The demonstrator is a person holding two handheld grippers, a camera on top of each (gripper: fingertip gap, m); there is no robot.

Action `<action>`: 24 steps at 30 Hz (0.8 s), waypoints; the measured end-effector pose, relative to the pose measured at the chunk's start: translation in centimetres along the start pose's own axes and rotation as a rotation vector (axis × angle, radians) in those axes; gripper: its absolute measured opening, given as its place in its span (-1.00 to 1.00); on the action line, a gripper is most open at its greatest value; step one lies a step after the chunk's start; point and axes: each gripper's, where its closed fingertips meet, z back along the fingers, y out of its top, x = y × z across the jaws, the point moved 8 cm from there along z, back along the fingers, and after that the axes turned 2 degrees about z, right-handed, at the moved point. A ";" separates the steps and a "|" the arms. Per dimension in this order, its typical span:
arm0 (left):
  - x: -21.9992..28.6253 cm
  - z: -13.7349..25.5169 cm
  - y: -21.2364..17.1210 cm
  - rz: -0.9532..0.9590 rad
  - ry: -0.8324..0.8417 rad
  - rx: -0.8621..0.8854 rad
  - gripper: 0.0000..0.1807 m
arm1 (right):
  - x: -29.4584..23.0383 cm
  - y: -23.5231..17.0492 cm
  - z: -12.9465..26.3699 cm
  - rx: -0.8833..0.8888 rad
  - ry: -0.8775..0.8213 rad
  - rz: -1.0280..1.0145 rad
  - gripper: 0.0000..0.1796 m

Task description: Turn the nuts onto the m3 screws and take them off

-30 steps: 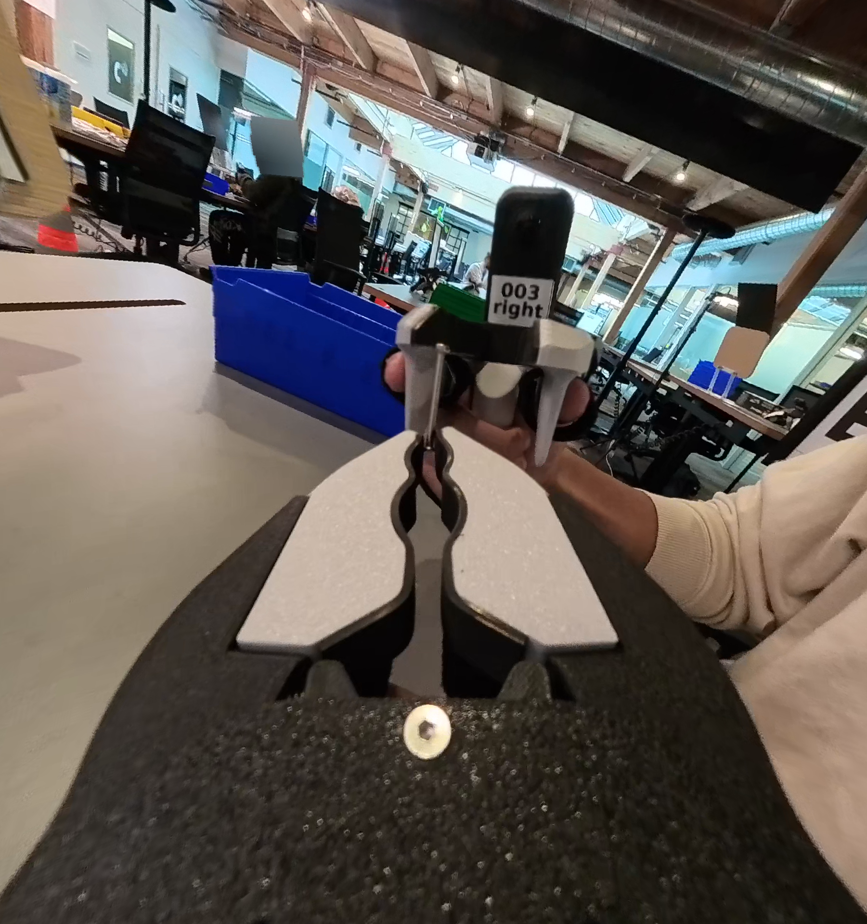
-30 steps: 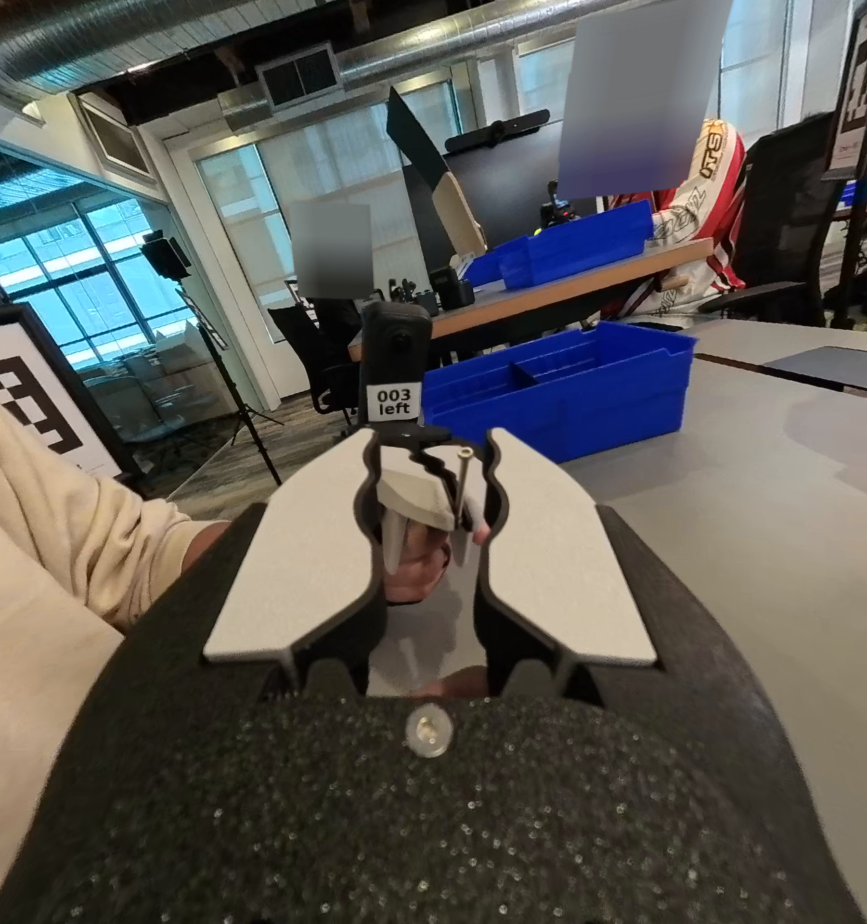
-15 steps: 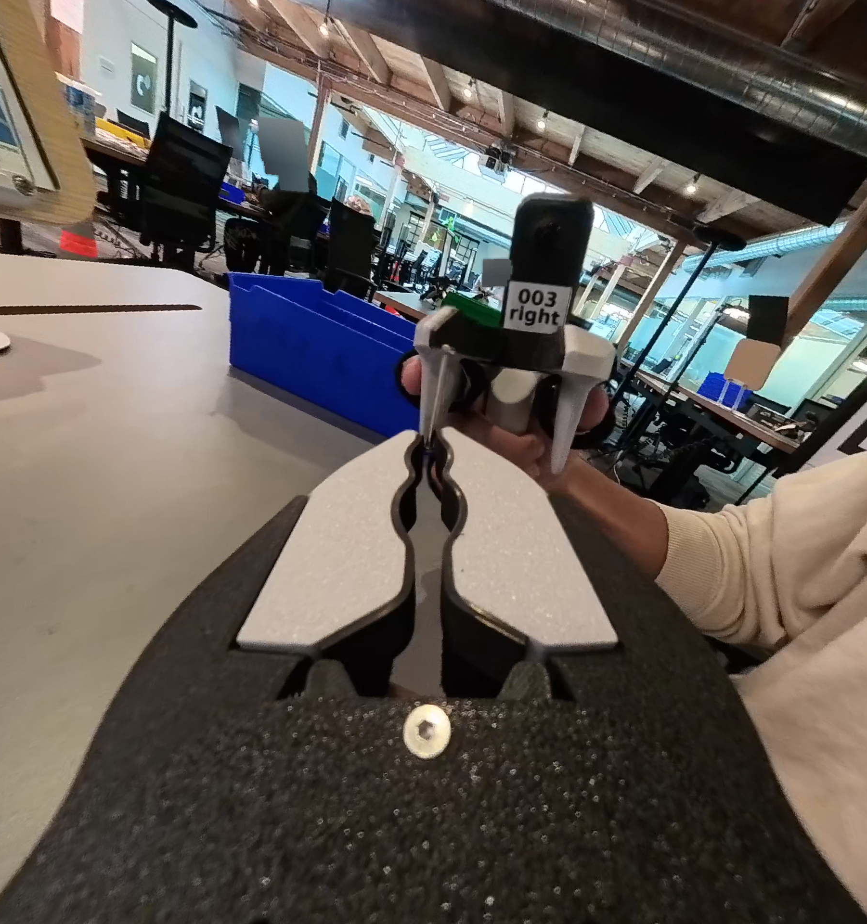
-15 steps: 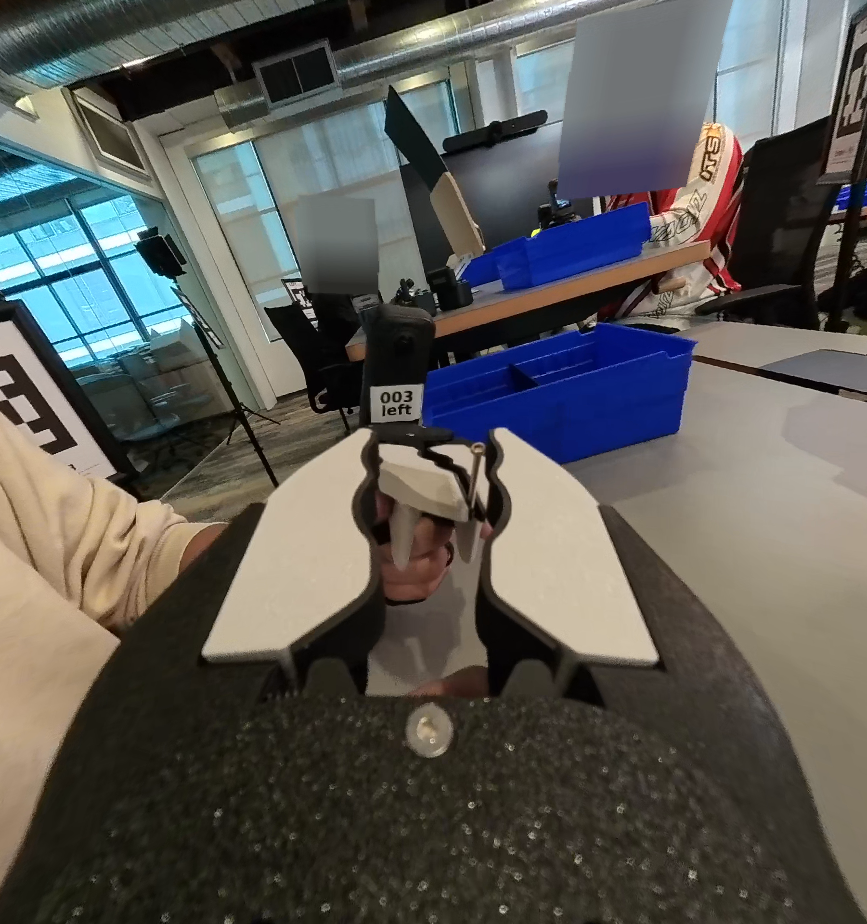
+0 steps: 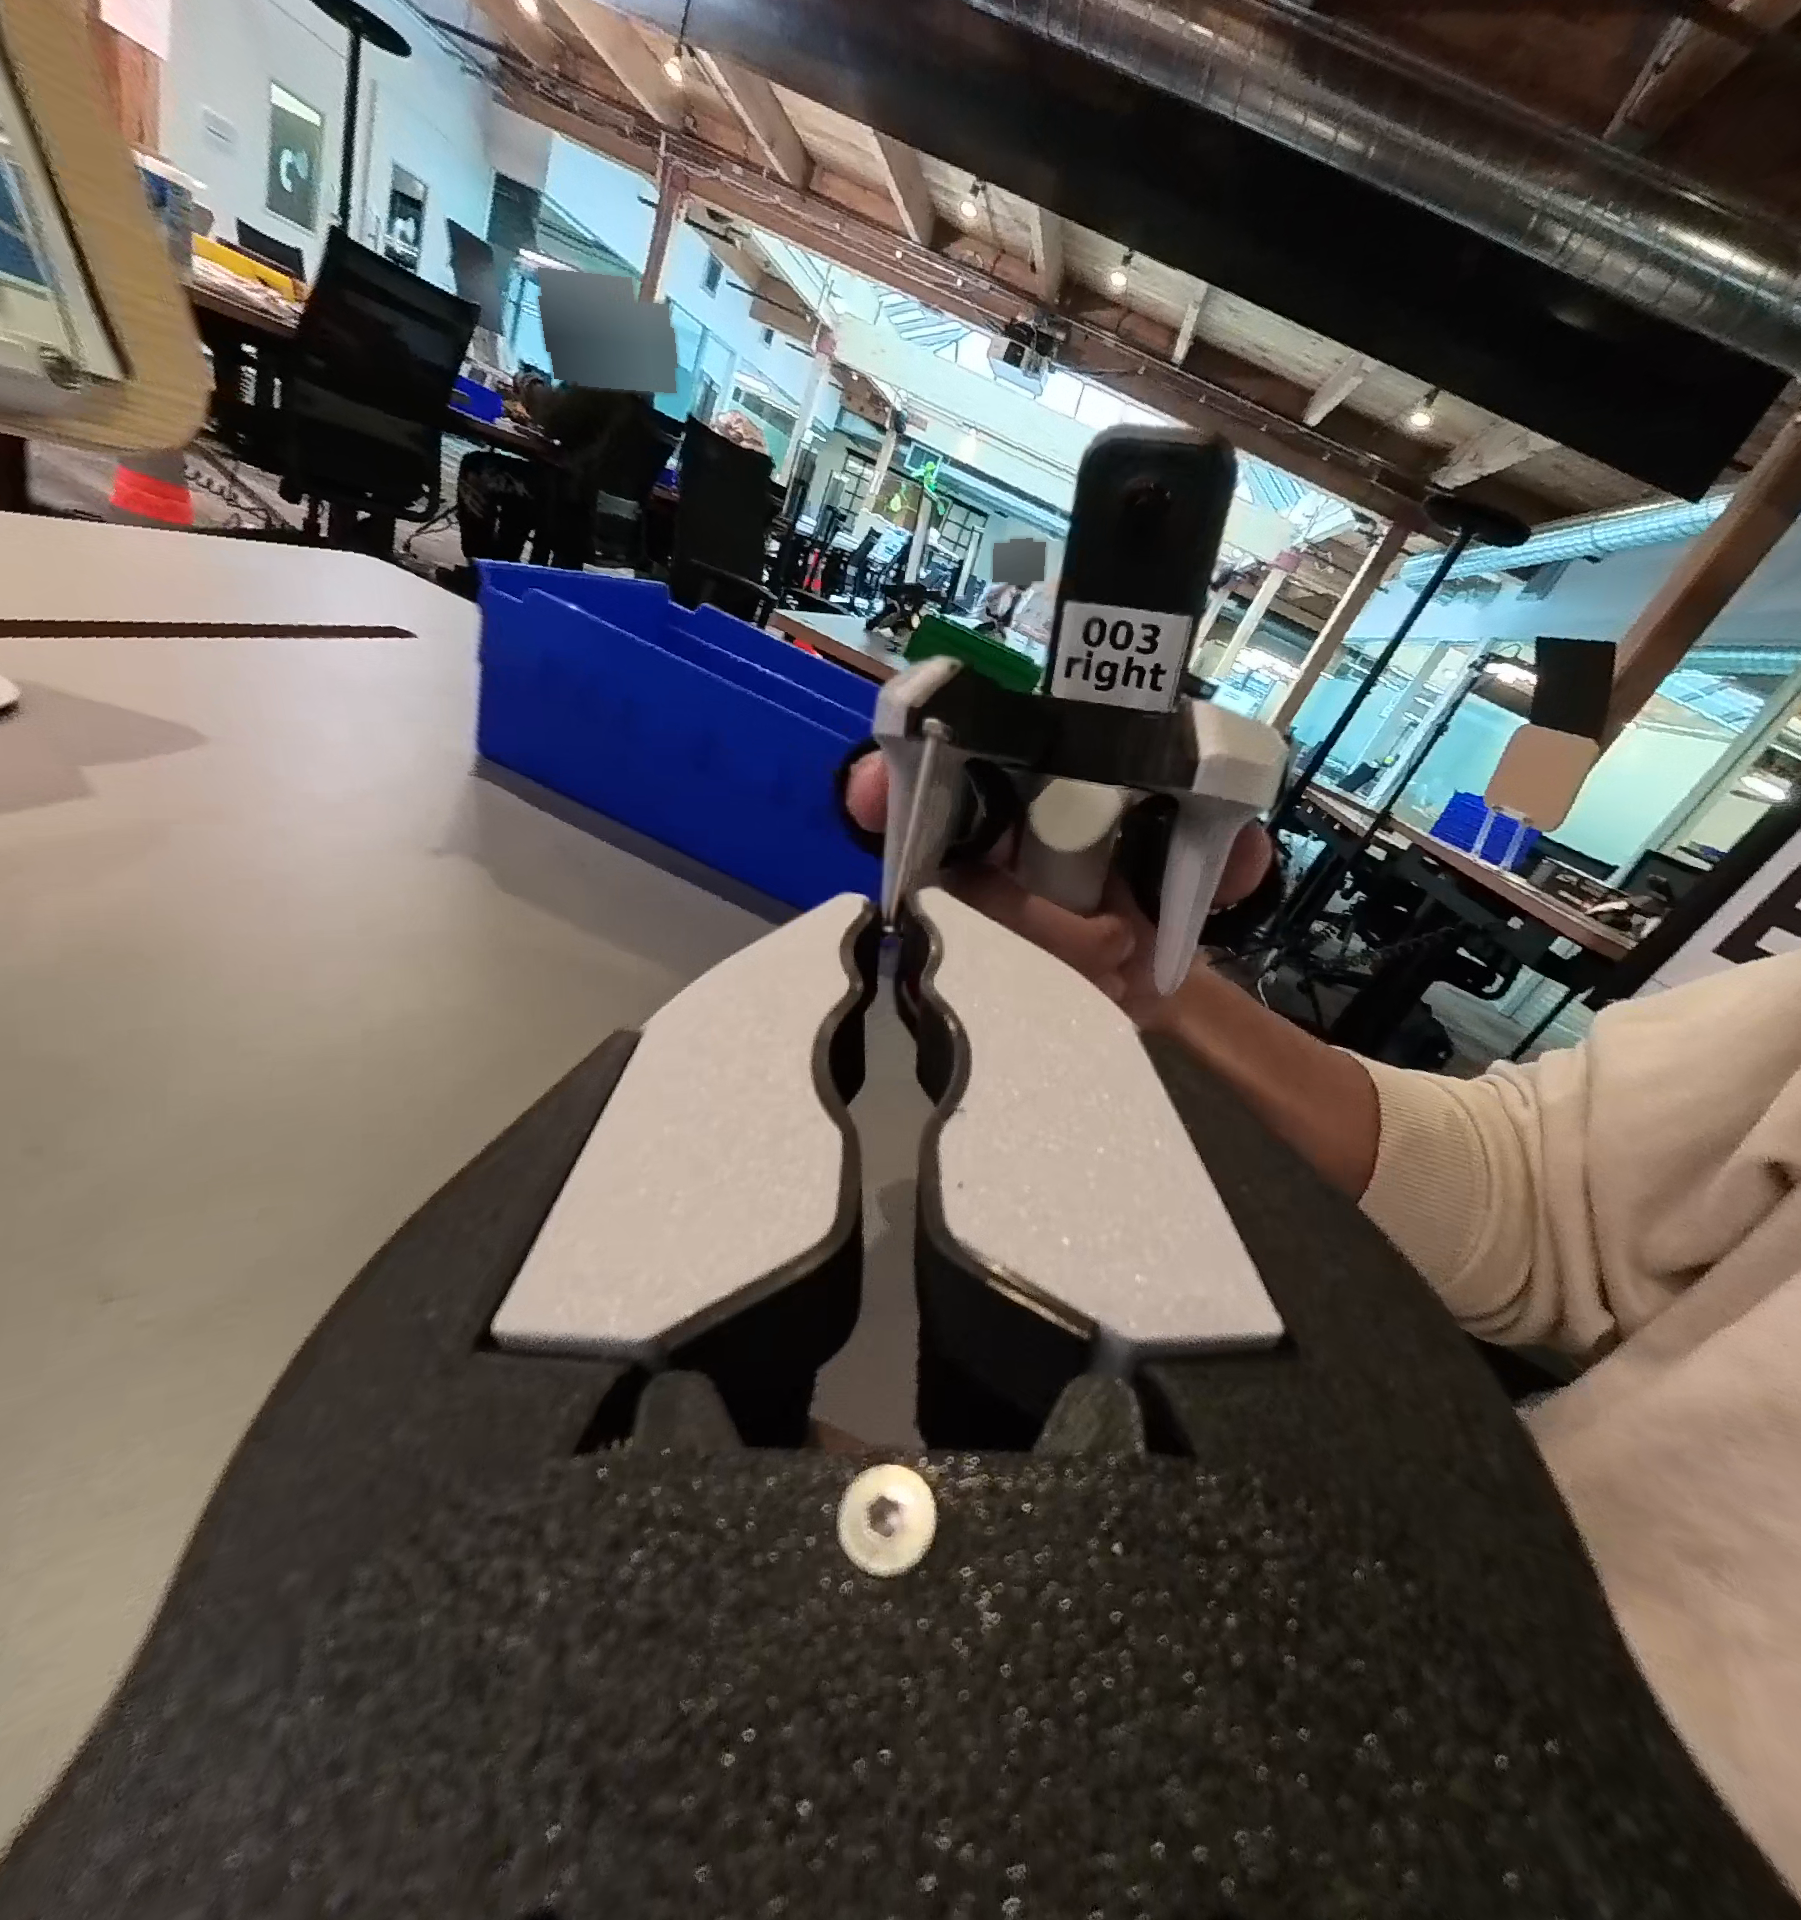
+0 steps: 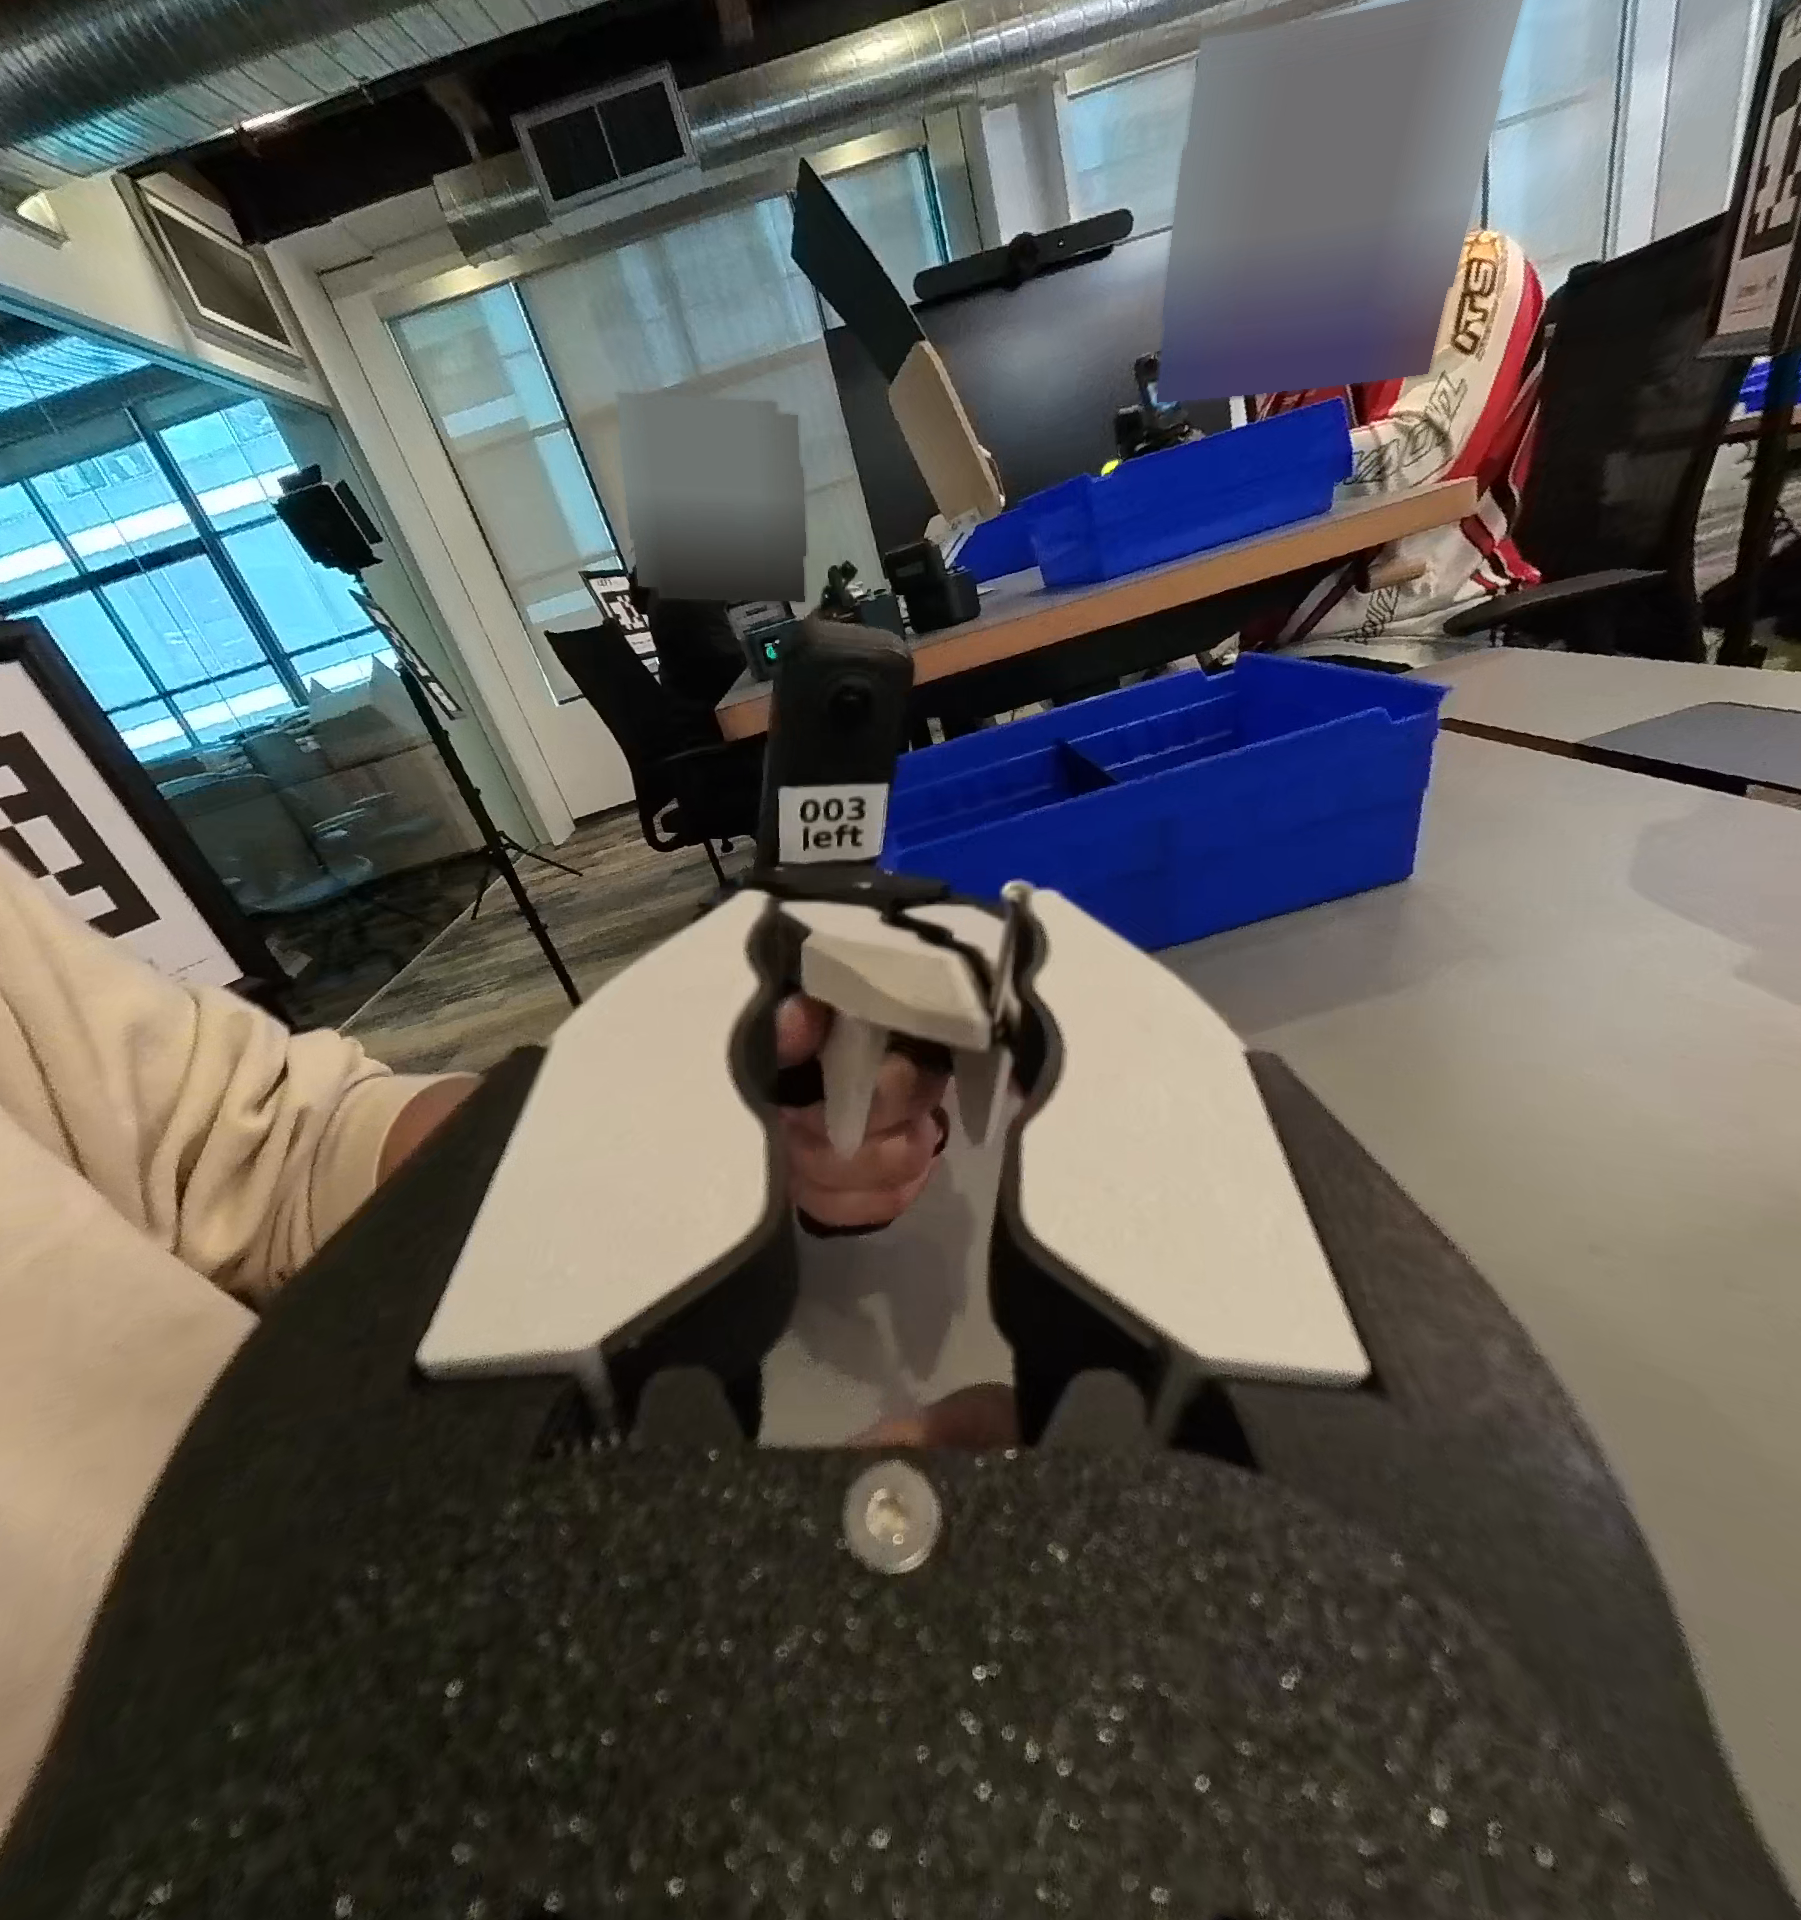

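Note:
My left gripper (image 5: 891, 925) is shut on the lower end of a long thin screw (image 5: 911, 821), which stands up from the fingertips and leans slightly right. My right gripper (image 5: 1052, 925) faces it close by, with its jaws wide apart; the screw lies against one of its fingers (image 5: 922, 748). In the right wrist view my right gripper (image 6: 901, 914) is open around the left gripper (image 6: 906, 987). The screw (image 6: 1010, 956) stands just inside my right finger (image 6: 1135, 1091). I cannot make out a nut in either view.
A blue divided bin (image 6: 1187, 821) stands on the grey table (image 6: 1602, 1039) just behind the grippers; it also shows in the left wrist view (image 5: 657, 727). The person's cream sleeves (image 5: 1602, 1143) flank the grippers. Desks, chairs and people are far behind. Left and right tips are no more than a few centimetres apart.
The two grippers have come closer together. The screw top has tilted and shifted toward my right gripper's finger. The left gripper stays shut on the screw, the right stays open.

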 end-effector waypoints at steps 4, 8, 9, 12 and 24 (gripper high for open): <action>-0.4 0.4 0.2 0.019 0.003 0.018 -0.96 | 0.3 0.1 0.5 0.012 -0.020 -0.001 -0.57; 0.4 -0.2 0.1 -0.001 -0.032 0.000 -0.96 | 0.2 0.2 -0.1 -0.003 -0.011 0.005 -0.55; 0.4 -0.3 0.0 -0.008 -0.023 -0.006 -0.96 | 0.0 0.2 -0.2 0.001 0.006 0.005 -0.58; 0.1 0.0 0.1 -0.011 0.001 -0.012 -0.96 | 0.0 0.1 0.0 -0.019 -0.012 0.020 -0.59; 0.2 -0.1 -0.8 -0.507 0.337 -0.344 -0.96 | 1.6 1.4 1.0 -0.618 -0.203 0.299 -0.70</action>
